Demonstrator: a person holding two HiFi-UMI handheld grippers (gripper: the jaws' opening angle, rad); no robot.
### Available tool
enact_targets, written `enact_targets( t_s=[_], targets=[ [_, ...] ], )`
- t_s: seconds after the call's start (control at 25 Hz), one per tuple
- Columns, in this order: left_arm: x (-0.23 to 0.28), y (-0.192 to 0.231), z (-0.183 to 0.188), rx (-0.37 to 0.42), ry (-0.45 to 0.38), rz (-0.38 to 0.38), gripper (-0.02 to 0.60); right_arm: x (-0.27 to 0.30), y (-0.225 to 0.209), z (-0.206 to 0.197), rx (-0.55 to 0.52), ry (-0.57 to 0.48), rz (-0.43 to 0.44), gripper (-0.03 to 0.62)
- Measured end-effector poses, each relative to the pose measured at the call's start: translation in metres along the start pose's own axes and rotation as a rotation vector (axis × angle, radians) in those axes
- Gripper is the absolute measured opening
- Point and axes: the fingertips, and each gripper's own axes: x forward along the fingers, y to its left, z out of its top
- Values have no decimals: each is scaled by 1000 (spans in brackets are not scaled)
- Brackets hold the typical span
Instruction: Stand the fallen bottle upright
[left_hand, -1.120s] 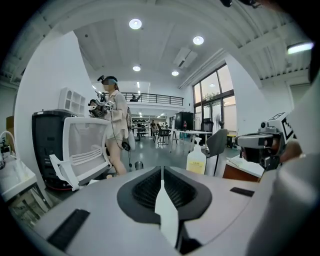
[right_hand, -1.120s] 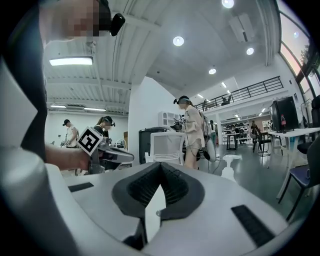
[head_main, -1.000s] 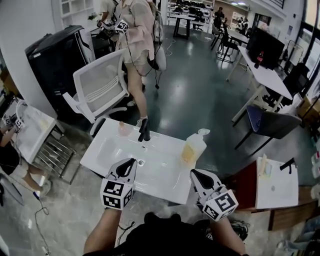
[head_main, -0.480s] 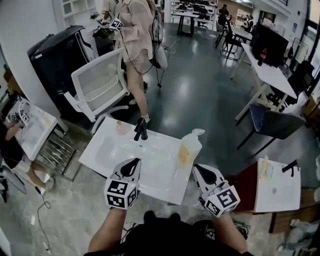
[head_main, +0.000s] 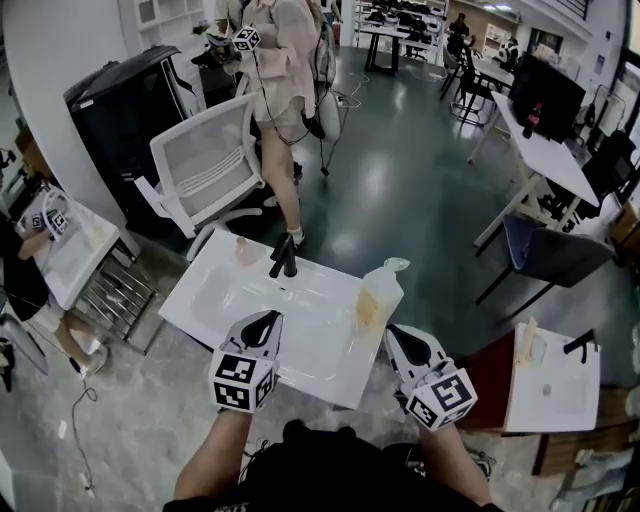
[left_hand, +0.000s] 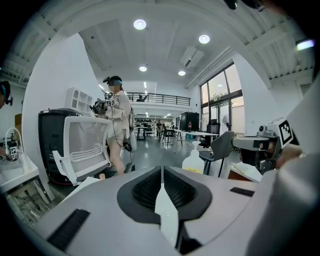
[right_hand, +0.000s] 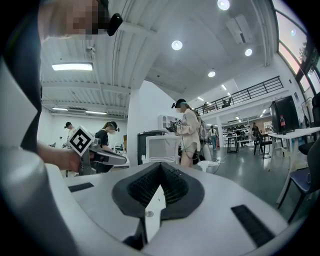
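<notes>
A pump bottle (head_main: 378, 290) of yellowish liquid stands upright on the right side of a white sink top (head_main: 320, 325); it also shows in the left gripper view as the bottle (left_hand: 194, 161) beyond the jaws. My left gripper (head_main: 268, 318) hovers over the sink top's front edge, left of the bottle, with its jaws together and nothing in them (left_hand: 161, 170). My right gripper (head_main: 392, 332) sits just in front of the bottle, apart from it, shut and empty (right_hand: 161, 165).
A black faucet (head_main: 283, 258) and a small pink cup (head_main: 244, 250) stand at the back of the sink top. A white mesh chair (head_main: 205, 165) and a standing person (head_main: 280, 60) are beyond it. A low side table (head_main: 550, 370) is at the right.
Both grippers have edged a little forward toward the sink top, the left one also drifting right. The bottle stays upright in place. Both stay shut.
</notes>
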Motion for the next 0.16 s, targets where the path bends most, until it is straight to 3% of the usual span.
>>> enact_targets(
  t_s=[0.16],
  targets=[
    [1, -1, -3, 2, 7, 0, 32, 2, 0, -1, 2, -2, 4, 11]
  ],
)
